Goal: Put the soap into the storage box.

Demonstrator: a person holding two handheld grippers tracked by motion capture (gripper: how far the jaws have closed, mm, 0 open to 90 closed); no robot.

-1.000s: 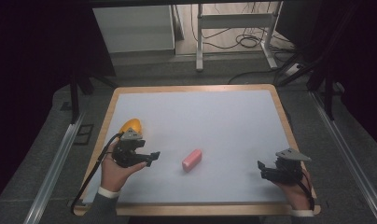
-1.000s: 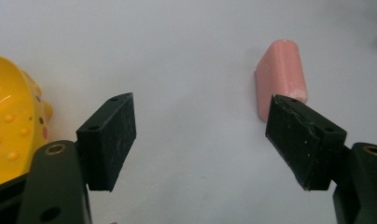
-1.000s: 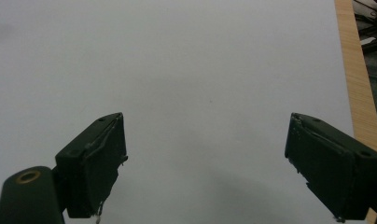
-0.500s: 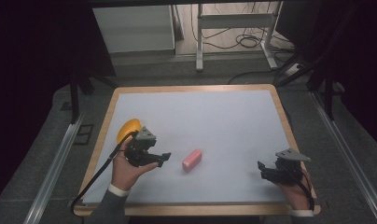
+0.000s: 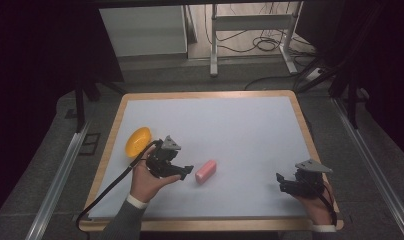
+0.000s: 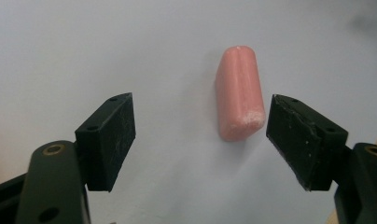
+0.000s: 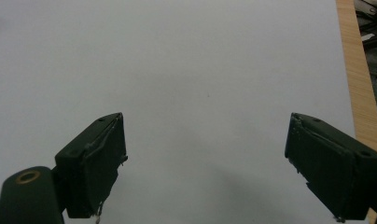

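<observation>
A pink oblong block (image 5: 205, 171) lies on the white table top near the front middle. My left gripper (image 5: 186, 172) is open just to its left, jaws pointing at it. In the left gripper view the pink block (image 6: 238, 92) lies just ahead of the spread jaws, nearer the right one, touching neither; the left gripper (image 6: 200, 135) holds nothing. At the front right of the table, my right gripper (image 5: 281, 181) is open and held still by a hand. Only bare white surface lies between its jaws in the right gripper view, where the right gripper (image 7: 205, 163) is empty.
An orange-yellow bowl-like object (image 5: 138, 141) sits near the table's left edge, behind my left hand. The table has a wooden rim (image 5: 300, 115). A black cable (image 5: 107, 192) trails from the left gripper off the front edge. Metal rails run along both sides.
My left gripper has moved rightward from beside the orange object toward the pink block, and now stands close to it. The right gripper has stayed put.
</observation>
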